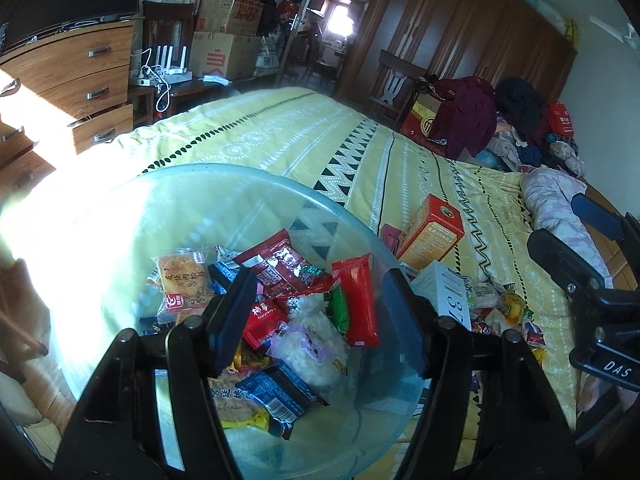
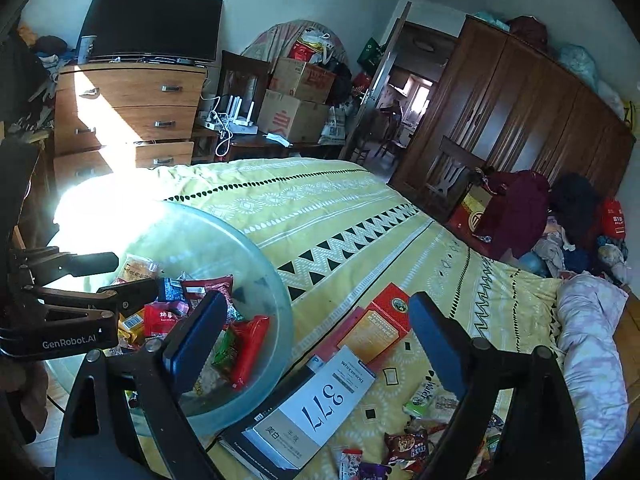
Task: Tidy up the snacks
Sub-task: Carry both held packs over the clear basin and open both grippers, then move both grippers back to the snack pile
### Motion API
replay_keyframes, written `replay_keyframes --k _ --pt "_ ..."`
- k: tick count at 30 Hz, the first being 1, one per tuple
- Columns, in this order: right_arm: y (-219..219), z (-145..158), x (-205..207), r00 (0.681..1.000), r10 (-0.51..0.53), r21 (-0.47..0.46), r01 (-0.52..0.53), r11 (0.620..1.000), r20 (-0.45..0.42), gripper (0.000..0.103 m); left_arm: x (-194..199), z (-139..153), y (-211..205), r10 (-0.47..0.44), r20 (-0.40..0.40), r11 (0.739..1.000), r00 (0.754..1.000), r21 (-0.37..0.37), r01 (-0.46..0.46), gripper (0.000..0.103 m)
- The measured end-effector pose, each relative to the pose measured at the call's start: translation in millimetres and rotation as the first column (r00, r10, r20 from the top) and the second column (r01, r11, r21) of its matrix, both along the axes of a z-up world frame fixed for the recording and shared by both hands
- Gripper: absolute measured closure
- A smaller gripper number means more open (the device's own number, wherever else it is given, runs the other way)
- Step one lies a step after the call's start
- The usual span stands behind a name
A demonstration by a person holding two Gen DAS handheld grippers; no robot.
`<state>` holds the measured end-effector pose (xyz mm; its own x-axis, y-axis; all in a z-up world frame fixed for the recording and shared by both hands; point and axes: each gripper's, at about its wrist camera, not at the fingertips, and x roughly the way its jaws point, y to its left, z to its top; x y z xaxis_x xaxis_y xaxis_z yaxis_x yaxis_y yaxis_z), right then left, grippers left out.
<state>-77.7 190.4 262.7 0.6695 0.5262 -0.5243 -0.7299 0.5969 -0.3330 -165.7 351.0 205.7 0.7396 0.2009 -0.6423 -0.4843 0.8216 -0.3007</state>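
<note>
My left gripper (image 1: 320,320) hangs nearest, over the clear bowl (image 1: 248,184), fingers apart with nothing between them. The bowl sits at the near left of the yellow bedspread (image 1: 320,136) and holds mixed snack packets (image 1: 280,312), a red one (image 1: 356,300) on top. My right gripper (image 2: 316,344) hovers just right of the bowl, fingers wide apart, empty. Below it lie a white box marked 377 (image 2: 320,404) and an orange carton (image 2: 380,328). Loose snacks (image 2: 408,444) are scattered near right.

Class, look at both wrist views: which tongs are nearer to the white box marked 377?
Right. The right tongs hang open just above the white box on the bedspread; the left tongs are open over the snack bowl beside it.
</note>
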Motion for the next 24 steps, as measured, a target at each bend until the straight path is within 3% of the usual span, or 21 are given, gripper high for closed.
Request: replay_keyframes --k 13,16,18,21,24 --pt "-21 8 -2 1.0 -0.017 0.001 0.017 1.0 0.015 0.009 8 7 -25 -0.037 0.0 0.999 0.999 0.023 0.037 0.036" --pt "-30 7 2 1.0 -0.014 0.022 0.014 1.0 -0.018 0.009 12 8 -32 -0.054 -0.004 0.998 0.999 0.027 0.054 0.035" --pt "-48 8 3 0.999 0.01 0.079 -0.006 0.997 -0.045 0.009 14 9 -43 -0.081 -0.007 0.996 0.997 0.035 0.081 0.034" --pt "-88 5 -1 0.999 -0.044 0.117 0.042 0.992 0.016 0.006 20 10 -73 -0.168 -0.008 0.984 0.986 0.063 0.168 0.03" --pt "-147 -2 9 0.995 -0.07 0.174 0.081 0.981 -0.068 0.002 32 5 -109 -0.271 -0.019 0.959 0.962 0.078 0.271 0.027"
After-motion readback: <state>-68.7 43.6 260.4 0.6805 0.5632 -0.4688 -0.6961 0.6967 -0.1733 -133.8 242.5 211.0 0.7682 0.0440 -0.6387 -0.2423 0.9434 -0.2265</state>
